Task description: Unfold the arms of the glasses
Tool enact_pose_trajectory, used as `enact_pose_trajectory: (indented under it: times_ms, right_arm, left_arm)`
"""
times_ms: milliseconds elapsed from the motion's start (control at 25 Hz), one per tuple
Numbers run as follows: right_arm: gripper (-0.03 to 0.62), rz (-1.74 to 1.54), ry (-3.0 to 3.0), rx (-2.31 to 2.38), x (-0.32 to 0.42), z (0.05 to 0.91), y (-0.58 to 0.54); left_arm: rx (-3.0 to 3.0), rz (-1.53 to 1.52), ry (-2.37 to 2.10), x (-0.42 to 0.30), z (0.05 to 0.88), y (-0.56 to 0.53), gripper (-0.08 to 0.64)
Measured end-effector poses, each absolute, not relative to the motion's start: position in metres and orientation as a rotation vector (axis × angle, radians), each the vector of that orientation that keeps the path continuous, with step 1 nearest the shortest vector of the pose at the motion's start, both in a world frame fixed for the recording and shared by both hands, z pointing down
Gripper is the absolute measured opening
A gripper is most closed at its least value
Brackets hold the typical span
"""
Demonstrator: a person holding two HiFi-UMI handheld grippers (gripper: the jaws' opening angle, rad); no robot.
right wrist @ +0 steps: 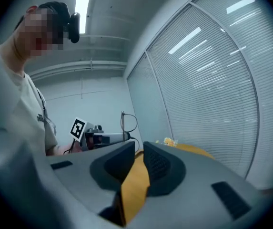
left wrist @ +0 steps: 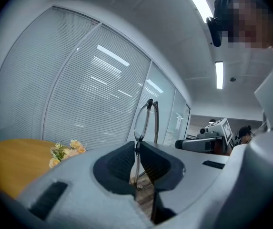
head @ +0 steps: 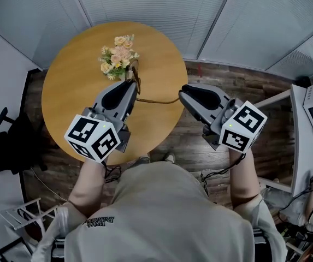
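Head view, near to far. Both forearms reach forward from the torso, roughly level.

Left gripper (head: 128, 86) points toward 1 o'clock over the counter's (head: 74, 86) edge. Its jaws are nearly together, clamped on the rim of the glasses (left wrist: 142, 123), which stand upright above the pads, off the counter.

One glasses arm runs out toward 3 o'clock and ends near the right gripper (head: 182, 94).

Right gripper points toward 10 o'clock, off the counter's 4 o'clock edge. Its jaws stand a narrow gap apart with nothing between.

Flowers (head: 118, 56) sit at 12 o'clock on the counter.
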State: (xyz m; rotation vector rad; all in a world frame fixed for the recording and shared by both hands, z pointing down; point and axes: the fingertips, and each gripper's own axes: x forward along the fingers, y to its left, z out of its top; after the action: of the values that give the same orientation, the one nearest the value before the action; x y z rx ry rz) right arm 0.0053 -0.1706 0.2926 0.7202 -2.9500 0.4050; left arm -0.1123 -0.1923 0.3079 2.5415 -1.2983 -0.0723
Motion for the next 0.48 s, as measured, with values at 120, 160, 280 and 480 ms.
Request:
enact_pose_trajectory:
  times_ms: [120, 160, 280, 480]
  right_arm:
    - [0.064, 0.44, -2.944, 0.737, 0.012, 0.303, -0.169]
    - [0.064, 0.448, -2.94, 0.742, 0.013, 0.306, -0.168]
    - [0.064, 0.461, -2.913, 0.754, 0.016, 0.317, -0.165]
    - [0.065, 0.507, -2.872, 0.764, 0.02, 0.336, -0.164]
  left_arm:
    - [2.539, -0.073, -1.296, -0.111, 0.309, -0.193, 0.049]
    - [2.539, -0.075, -1.295, -0.111, 0.309, -0.193, 0.049]
    - [2.54, -0.079, -1.297, -0.112, 0.307, -0.193, 0.049]
    - [2.535, -0.075, -1.289, -0.112, 0.308, -0.196, 0.049]
